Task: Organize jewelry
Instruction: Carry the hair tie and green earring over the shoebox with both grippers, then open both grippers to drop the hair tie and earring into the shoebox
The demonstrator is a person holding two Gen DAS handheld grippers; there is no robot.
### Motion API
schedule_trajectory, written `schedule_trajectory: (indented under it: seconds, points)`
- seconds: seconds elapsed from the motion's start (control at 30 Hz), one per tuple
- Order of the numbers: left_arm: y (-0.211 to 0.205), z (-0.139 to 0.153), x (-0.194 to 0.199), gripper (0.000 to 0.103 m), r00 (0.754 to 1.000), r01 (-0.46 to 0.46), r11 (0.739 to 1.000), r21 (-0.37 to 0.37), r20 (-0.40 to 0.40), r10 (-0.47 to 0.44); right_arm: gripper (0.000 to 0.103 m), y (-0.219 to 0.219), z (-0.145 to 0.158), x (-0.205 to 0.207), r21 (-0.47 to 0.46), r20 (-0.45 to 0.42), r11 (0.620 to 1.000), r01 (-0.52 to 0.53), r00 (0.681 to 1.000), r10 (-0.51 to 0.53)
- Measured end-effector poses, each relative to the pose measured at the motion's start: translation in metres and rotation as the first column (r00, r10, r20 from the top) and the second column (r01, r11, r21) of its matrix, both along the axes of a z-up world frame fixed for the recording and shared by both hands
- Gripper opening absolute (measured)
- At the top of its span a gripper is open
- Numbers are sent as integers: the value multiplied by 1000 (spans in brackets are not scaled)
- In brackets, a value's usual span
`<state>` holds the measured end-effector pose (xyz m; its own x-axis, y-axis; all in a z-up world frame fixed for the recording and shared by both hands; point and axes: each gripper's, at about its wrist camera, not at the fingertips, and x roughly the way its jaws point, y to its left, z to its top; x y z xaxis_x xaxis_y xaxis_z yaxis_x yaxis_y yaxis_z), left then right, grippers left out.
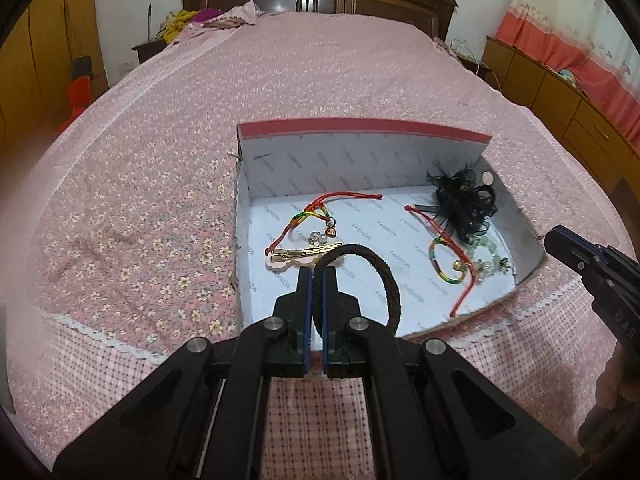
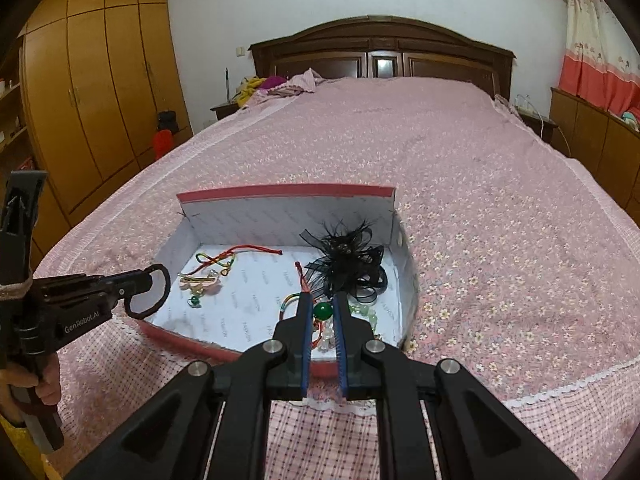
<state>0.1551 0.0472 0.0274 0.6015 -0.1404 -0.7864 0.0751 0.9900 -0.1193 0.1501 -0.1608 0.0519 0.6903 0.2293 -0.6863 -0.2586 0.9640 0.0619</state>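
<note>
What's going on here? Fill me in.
A person is sorting jewelry with a gripper in each hand, over a shoebox on a bed with a pink floral cover. The left gripper is shut on a black hair tie, whose loop hangs over the box. The right gripper pinches something small with a green bead; what exactly, I can't tell. Red cord bracelets, a gold hair clip and a black feathered piece lie inside.
</note>
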Motion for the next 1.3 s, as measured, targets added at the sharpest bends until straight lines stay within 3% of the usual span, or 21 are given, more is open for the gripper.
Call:
schedule_trajectory:
  seconds: [0.5, 0.93, 1.2, 1.3]
  points:
    - [-2, -35, 20, 0, 997, -16, 1000, 20, -80, 18, 12, 2, -34, 30, -63, -65, 998, 28, 997, -32]
    - [-9, -44, 26, 0, 997, -29, 997, 78, -68, 34, 12, 0, -53, 44, -103, -102, 994, 36, 994, -47]
    - [-9, -44, 27, 0, 997, -32, 997, 76, -74, 38, 12, 3, -57, 48, -113, -108, 993, 43, 993, -56]
    - [-12, -43, 26, 10, 997, -18, 997, 71, -74, 23, 15, 3, -57, 49, -108, -115, 993, 39, 992, -51]
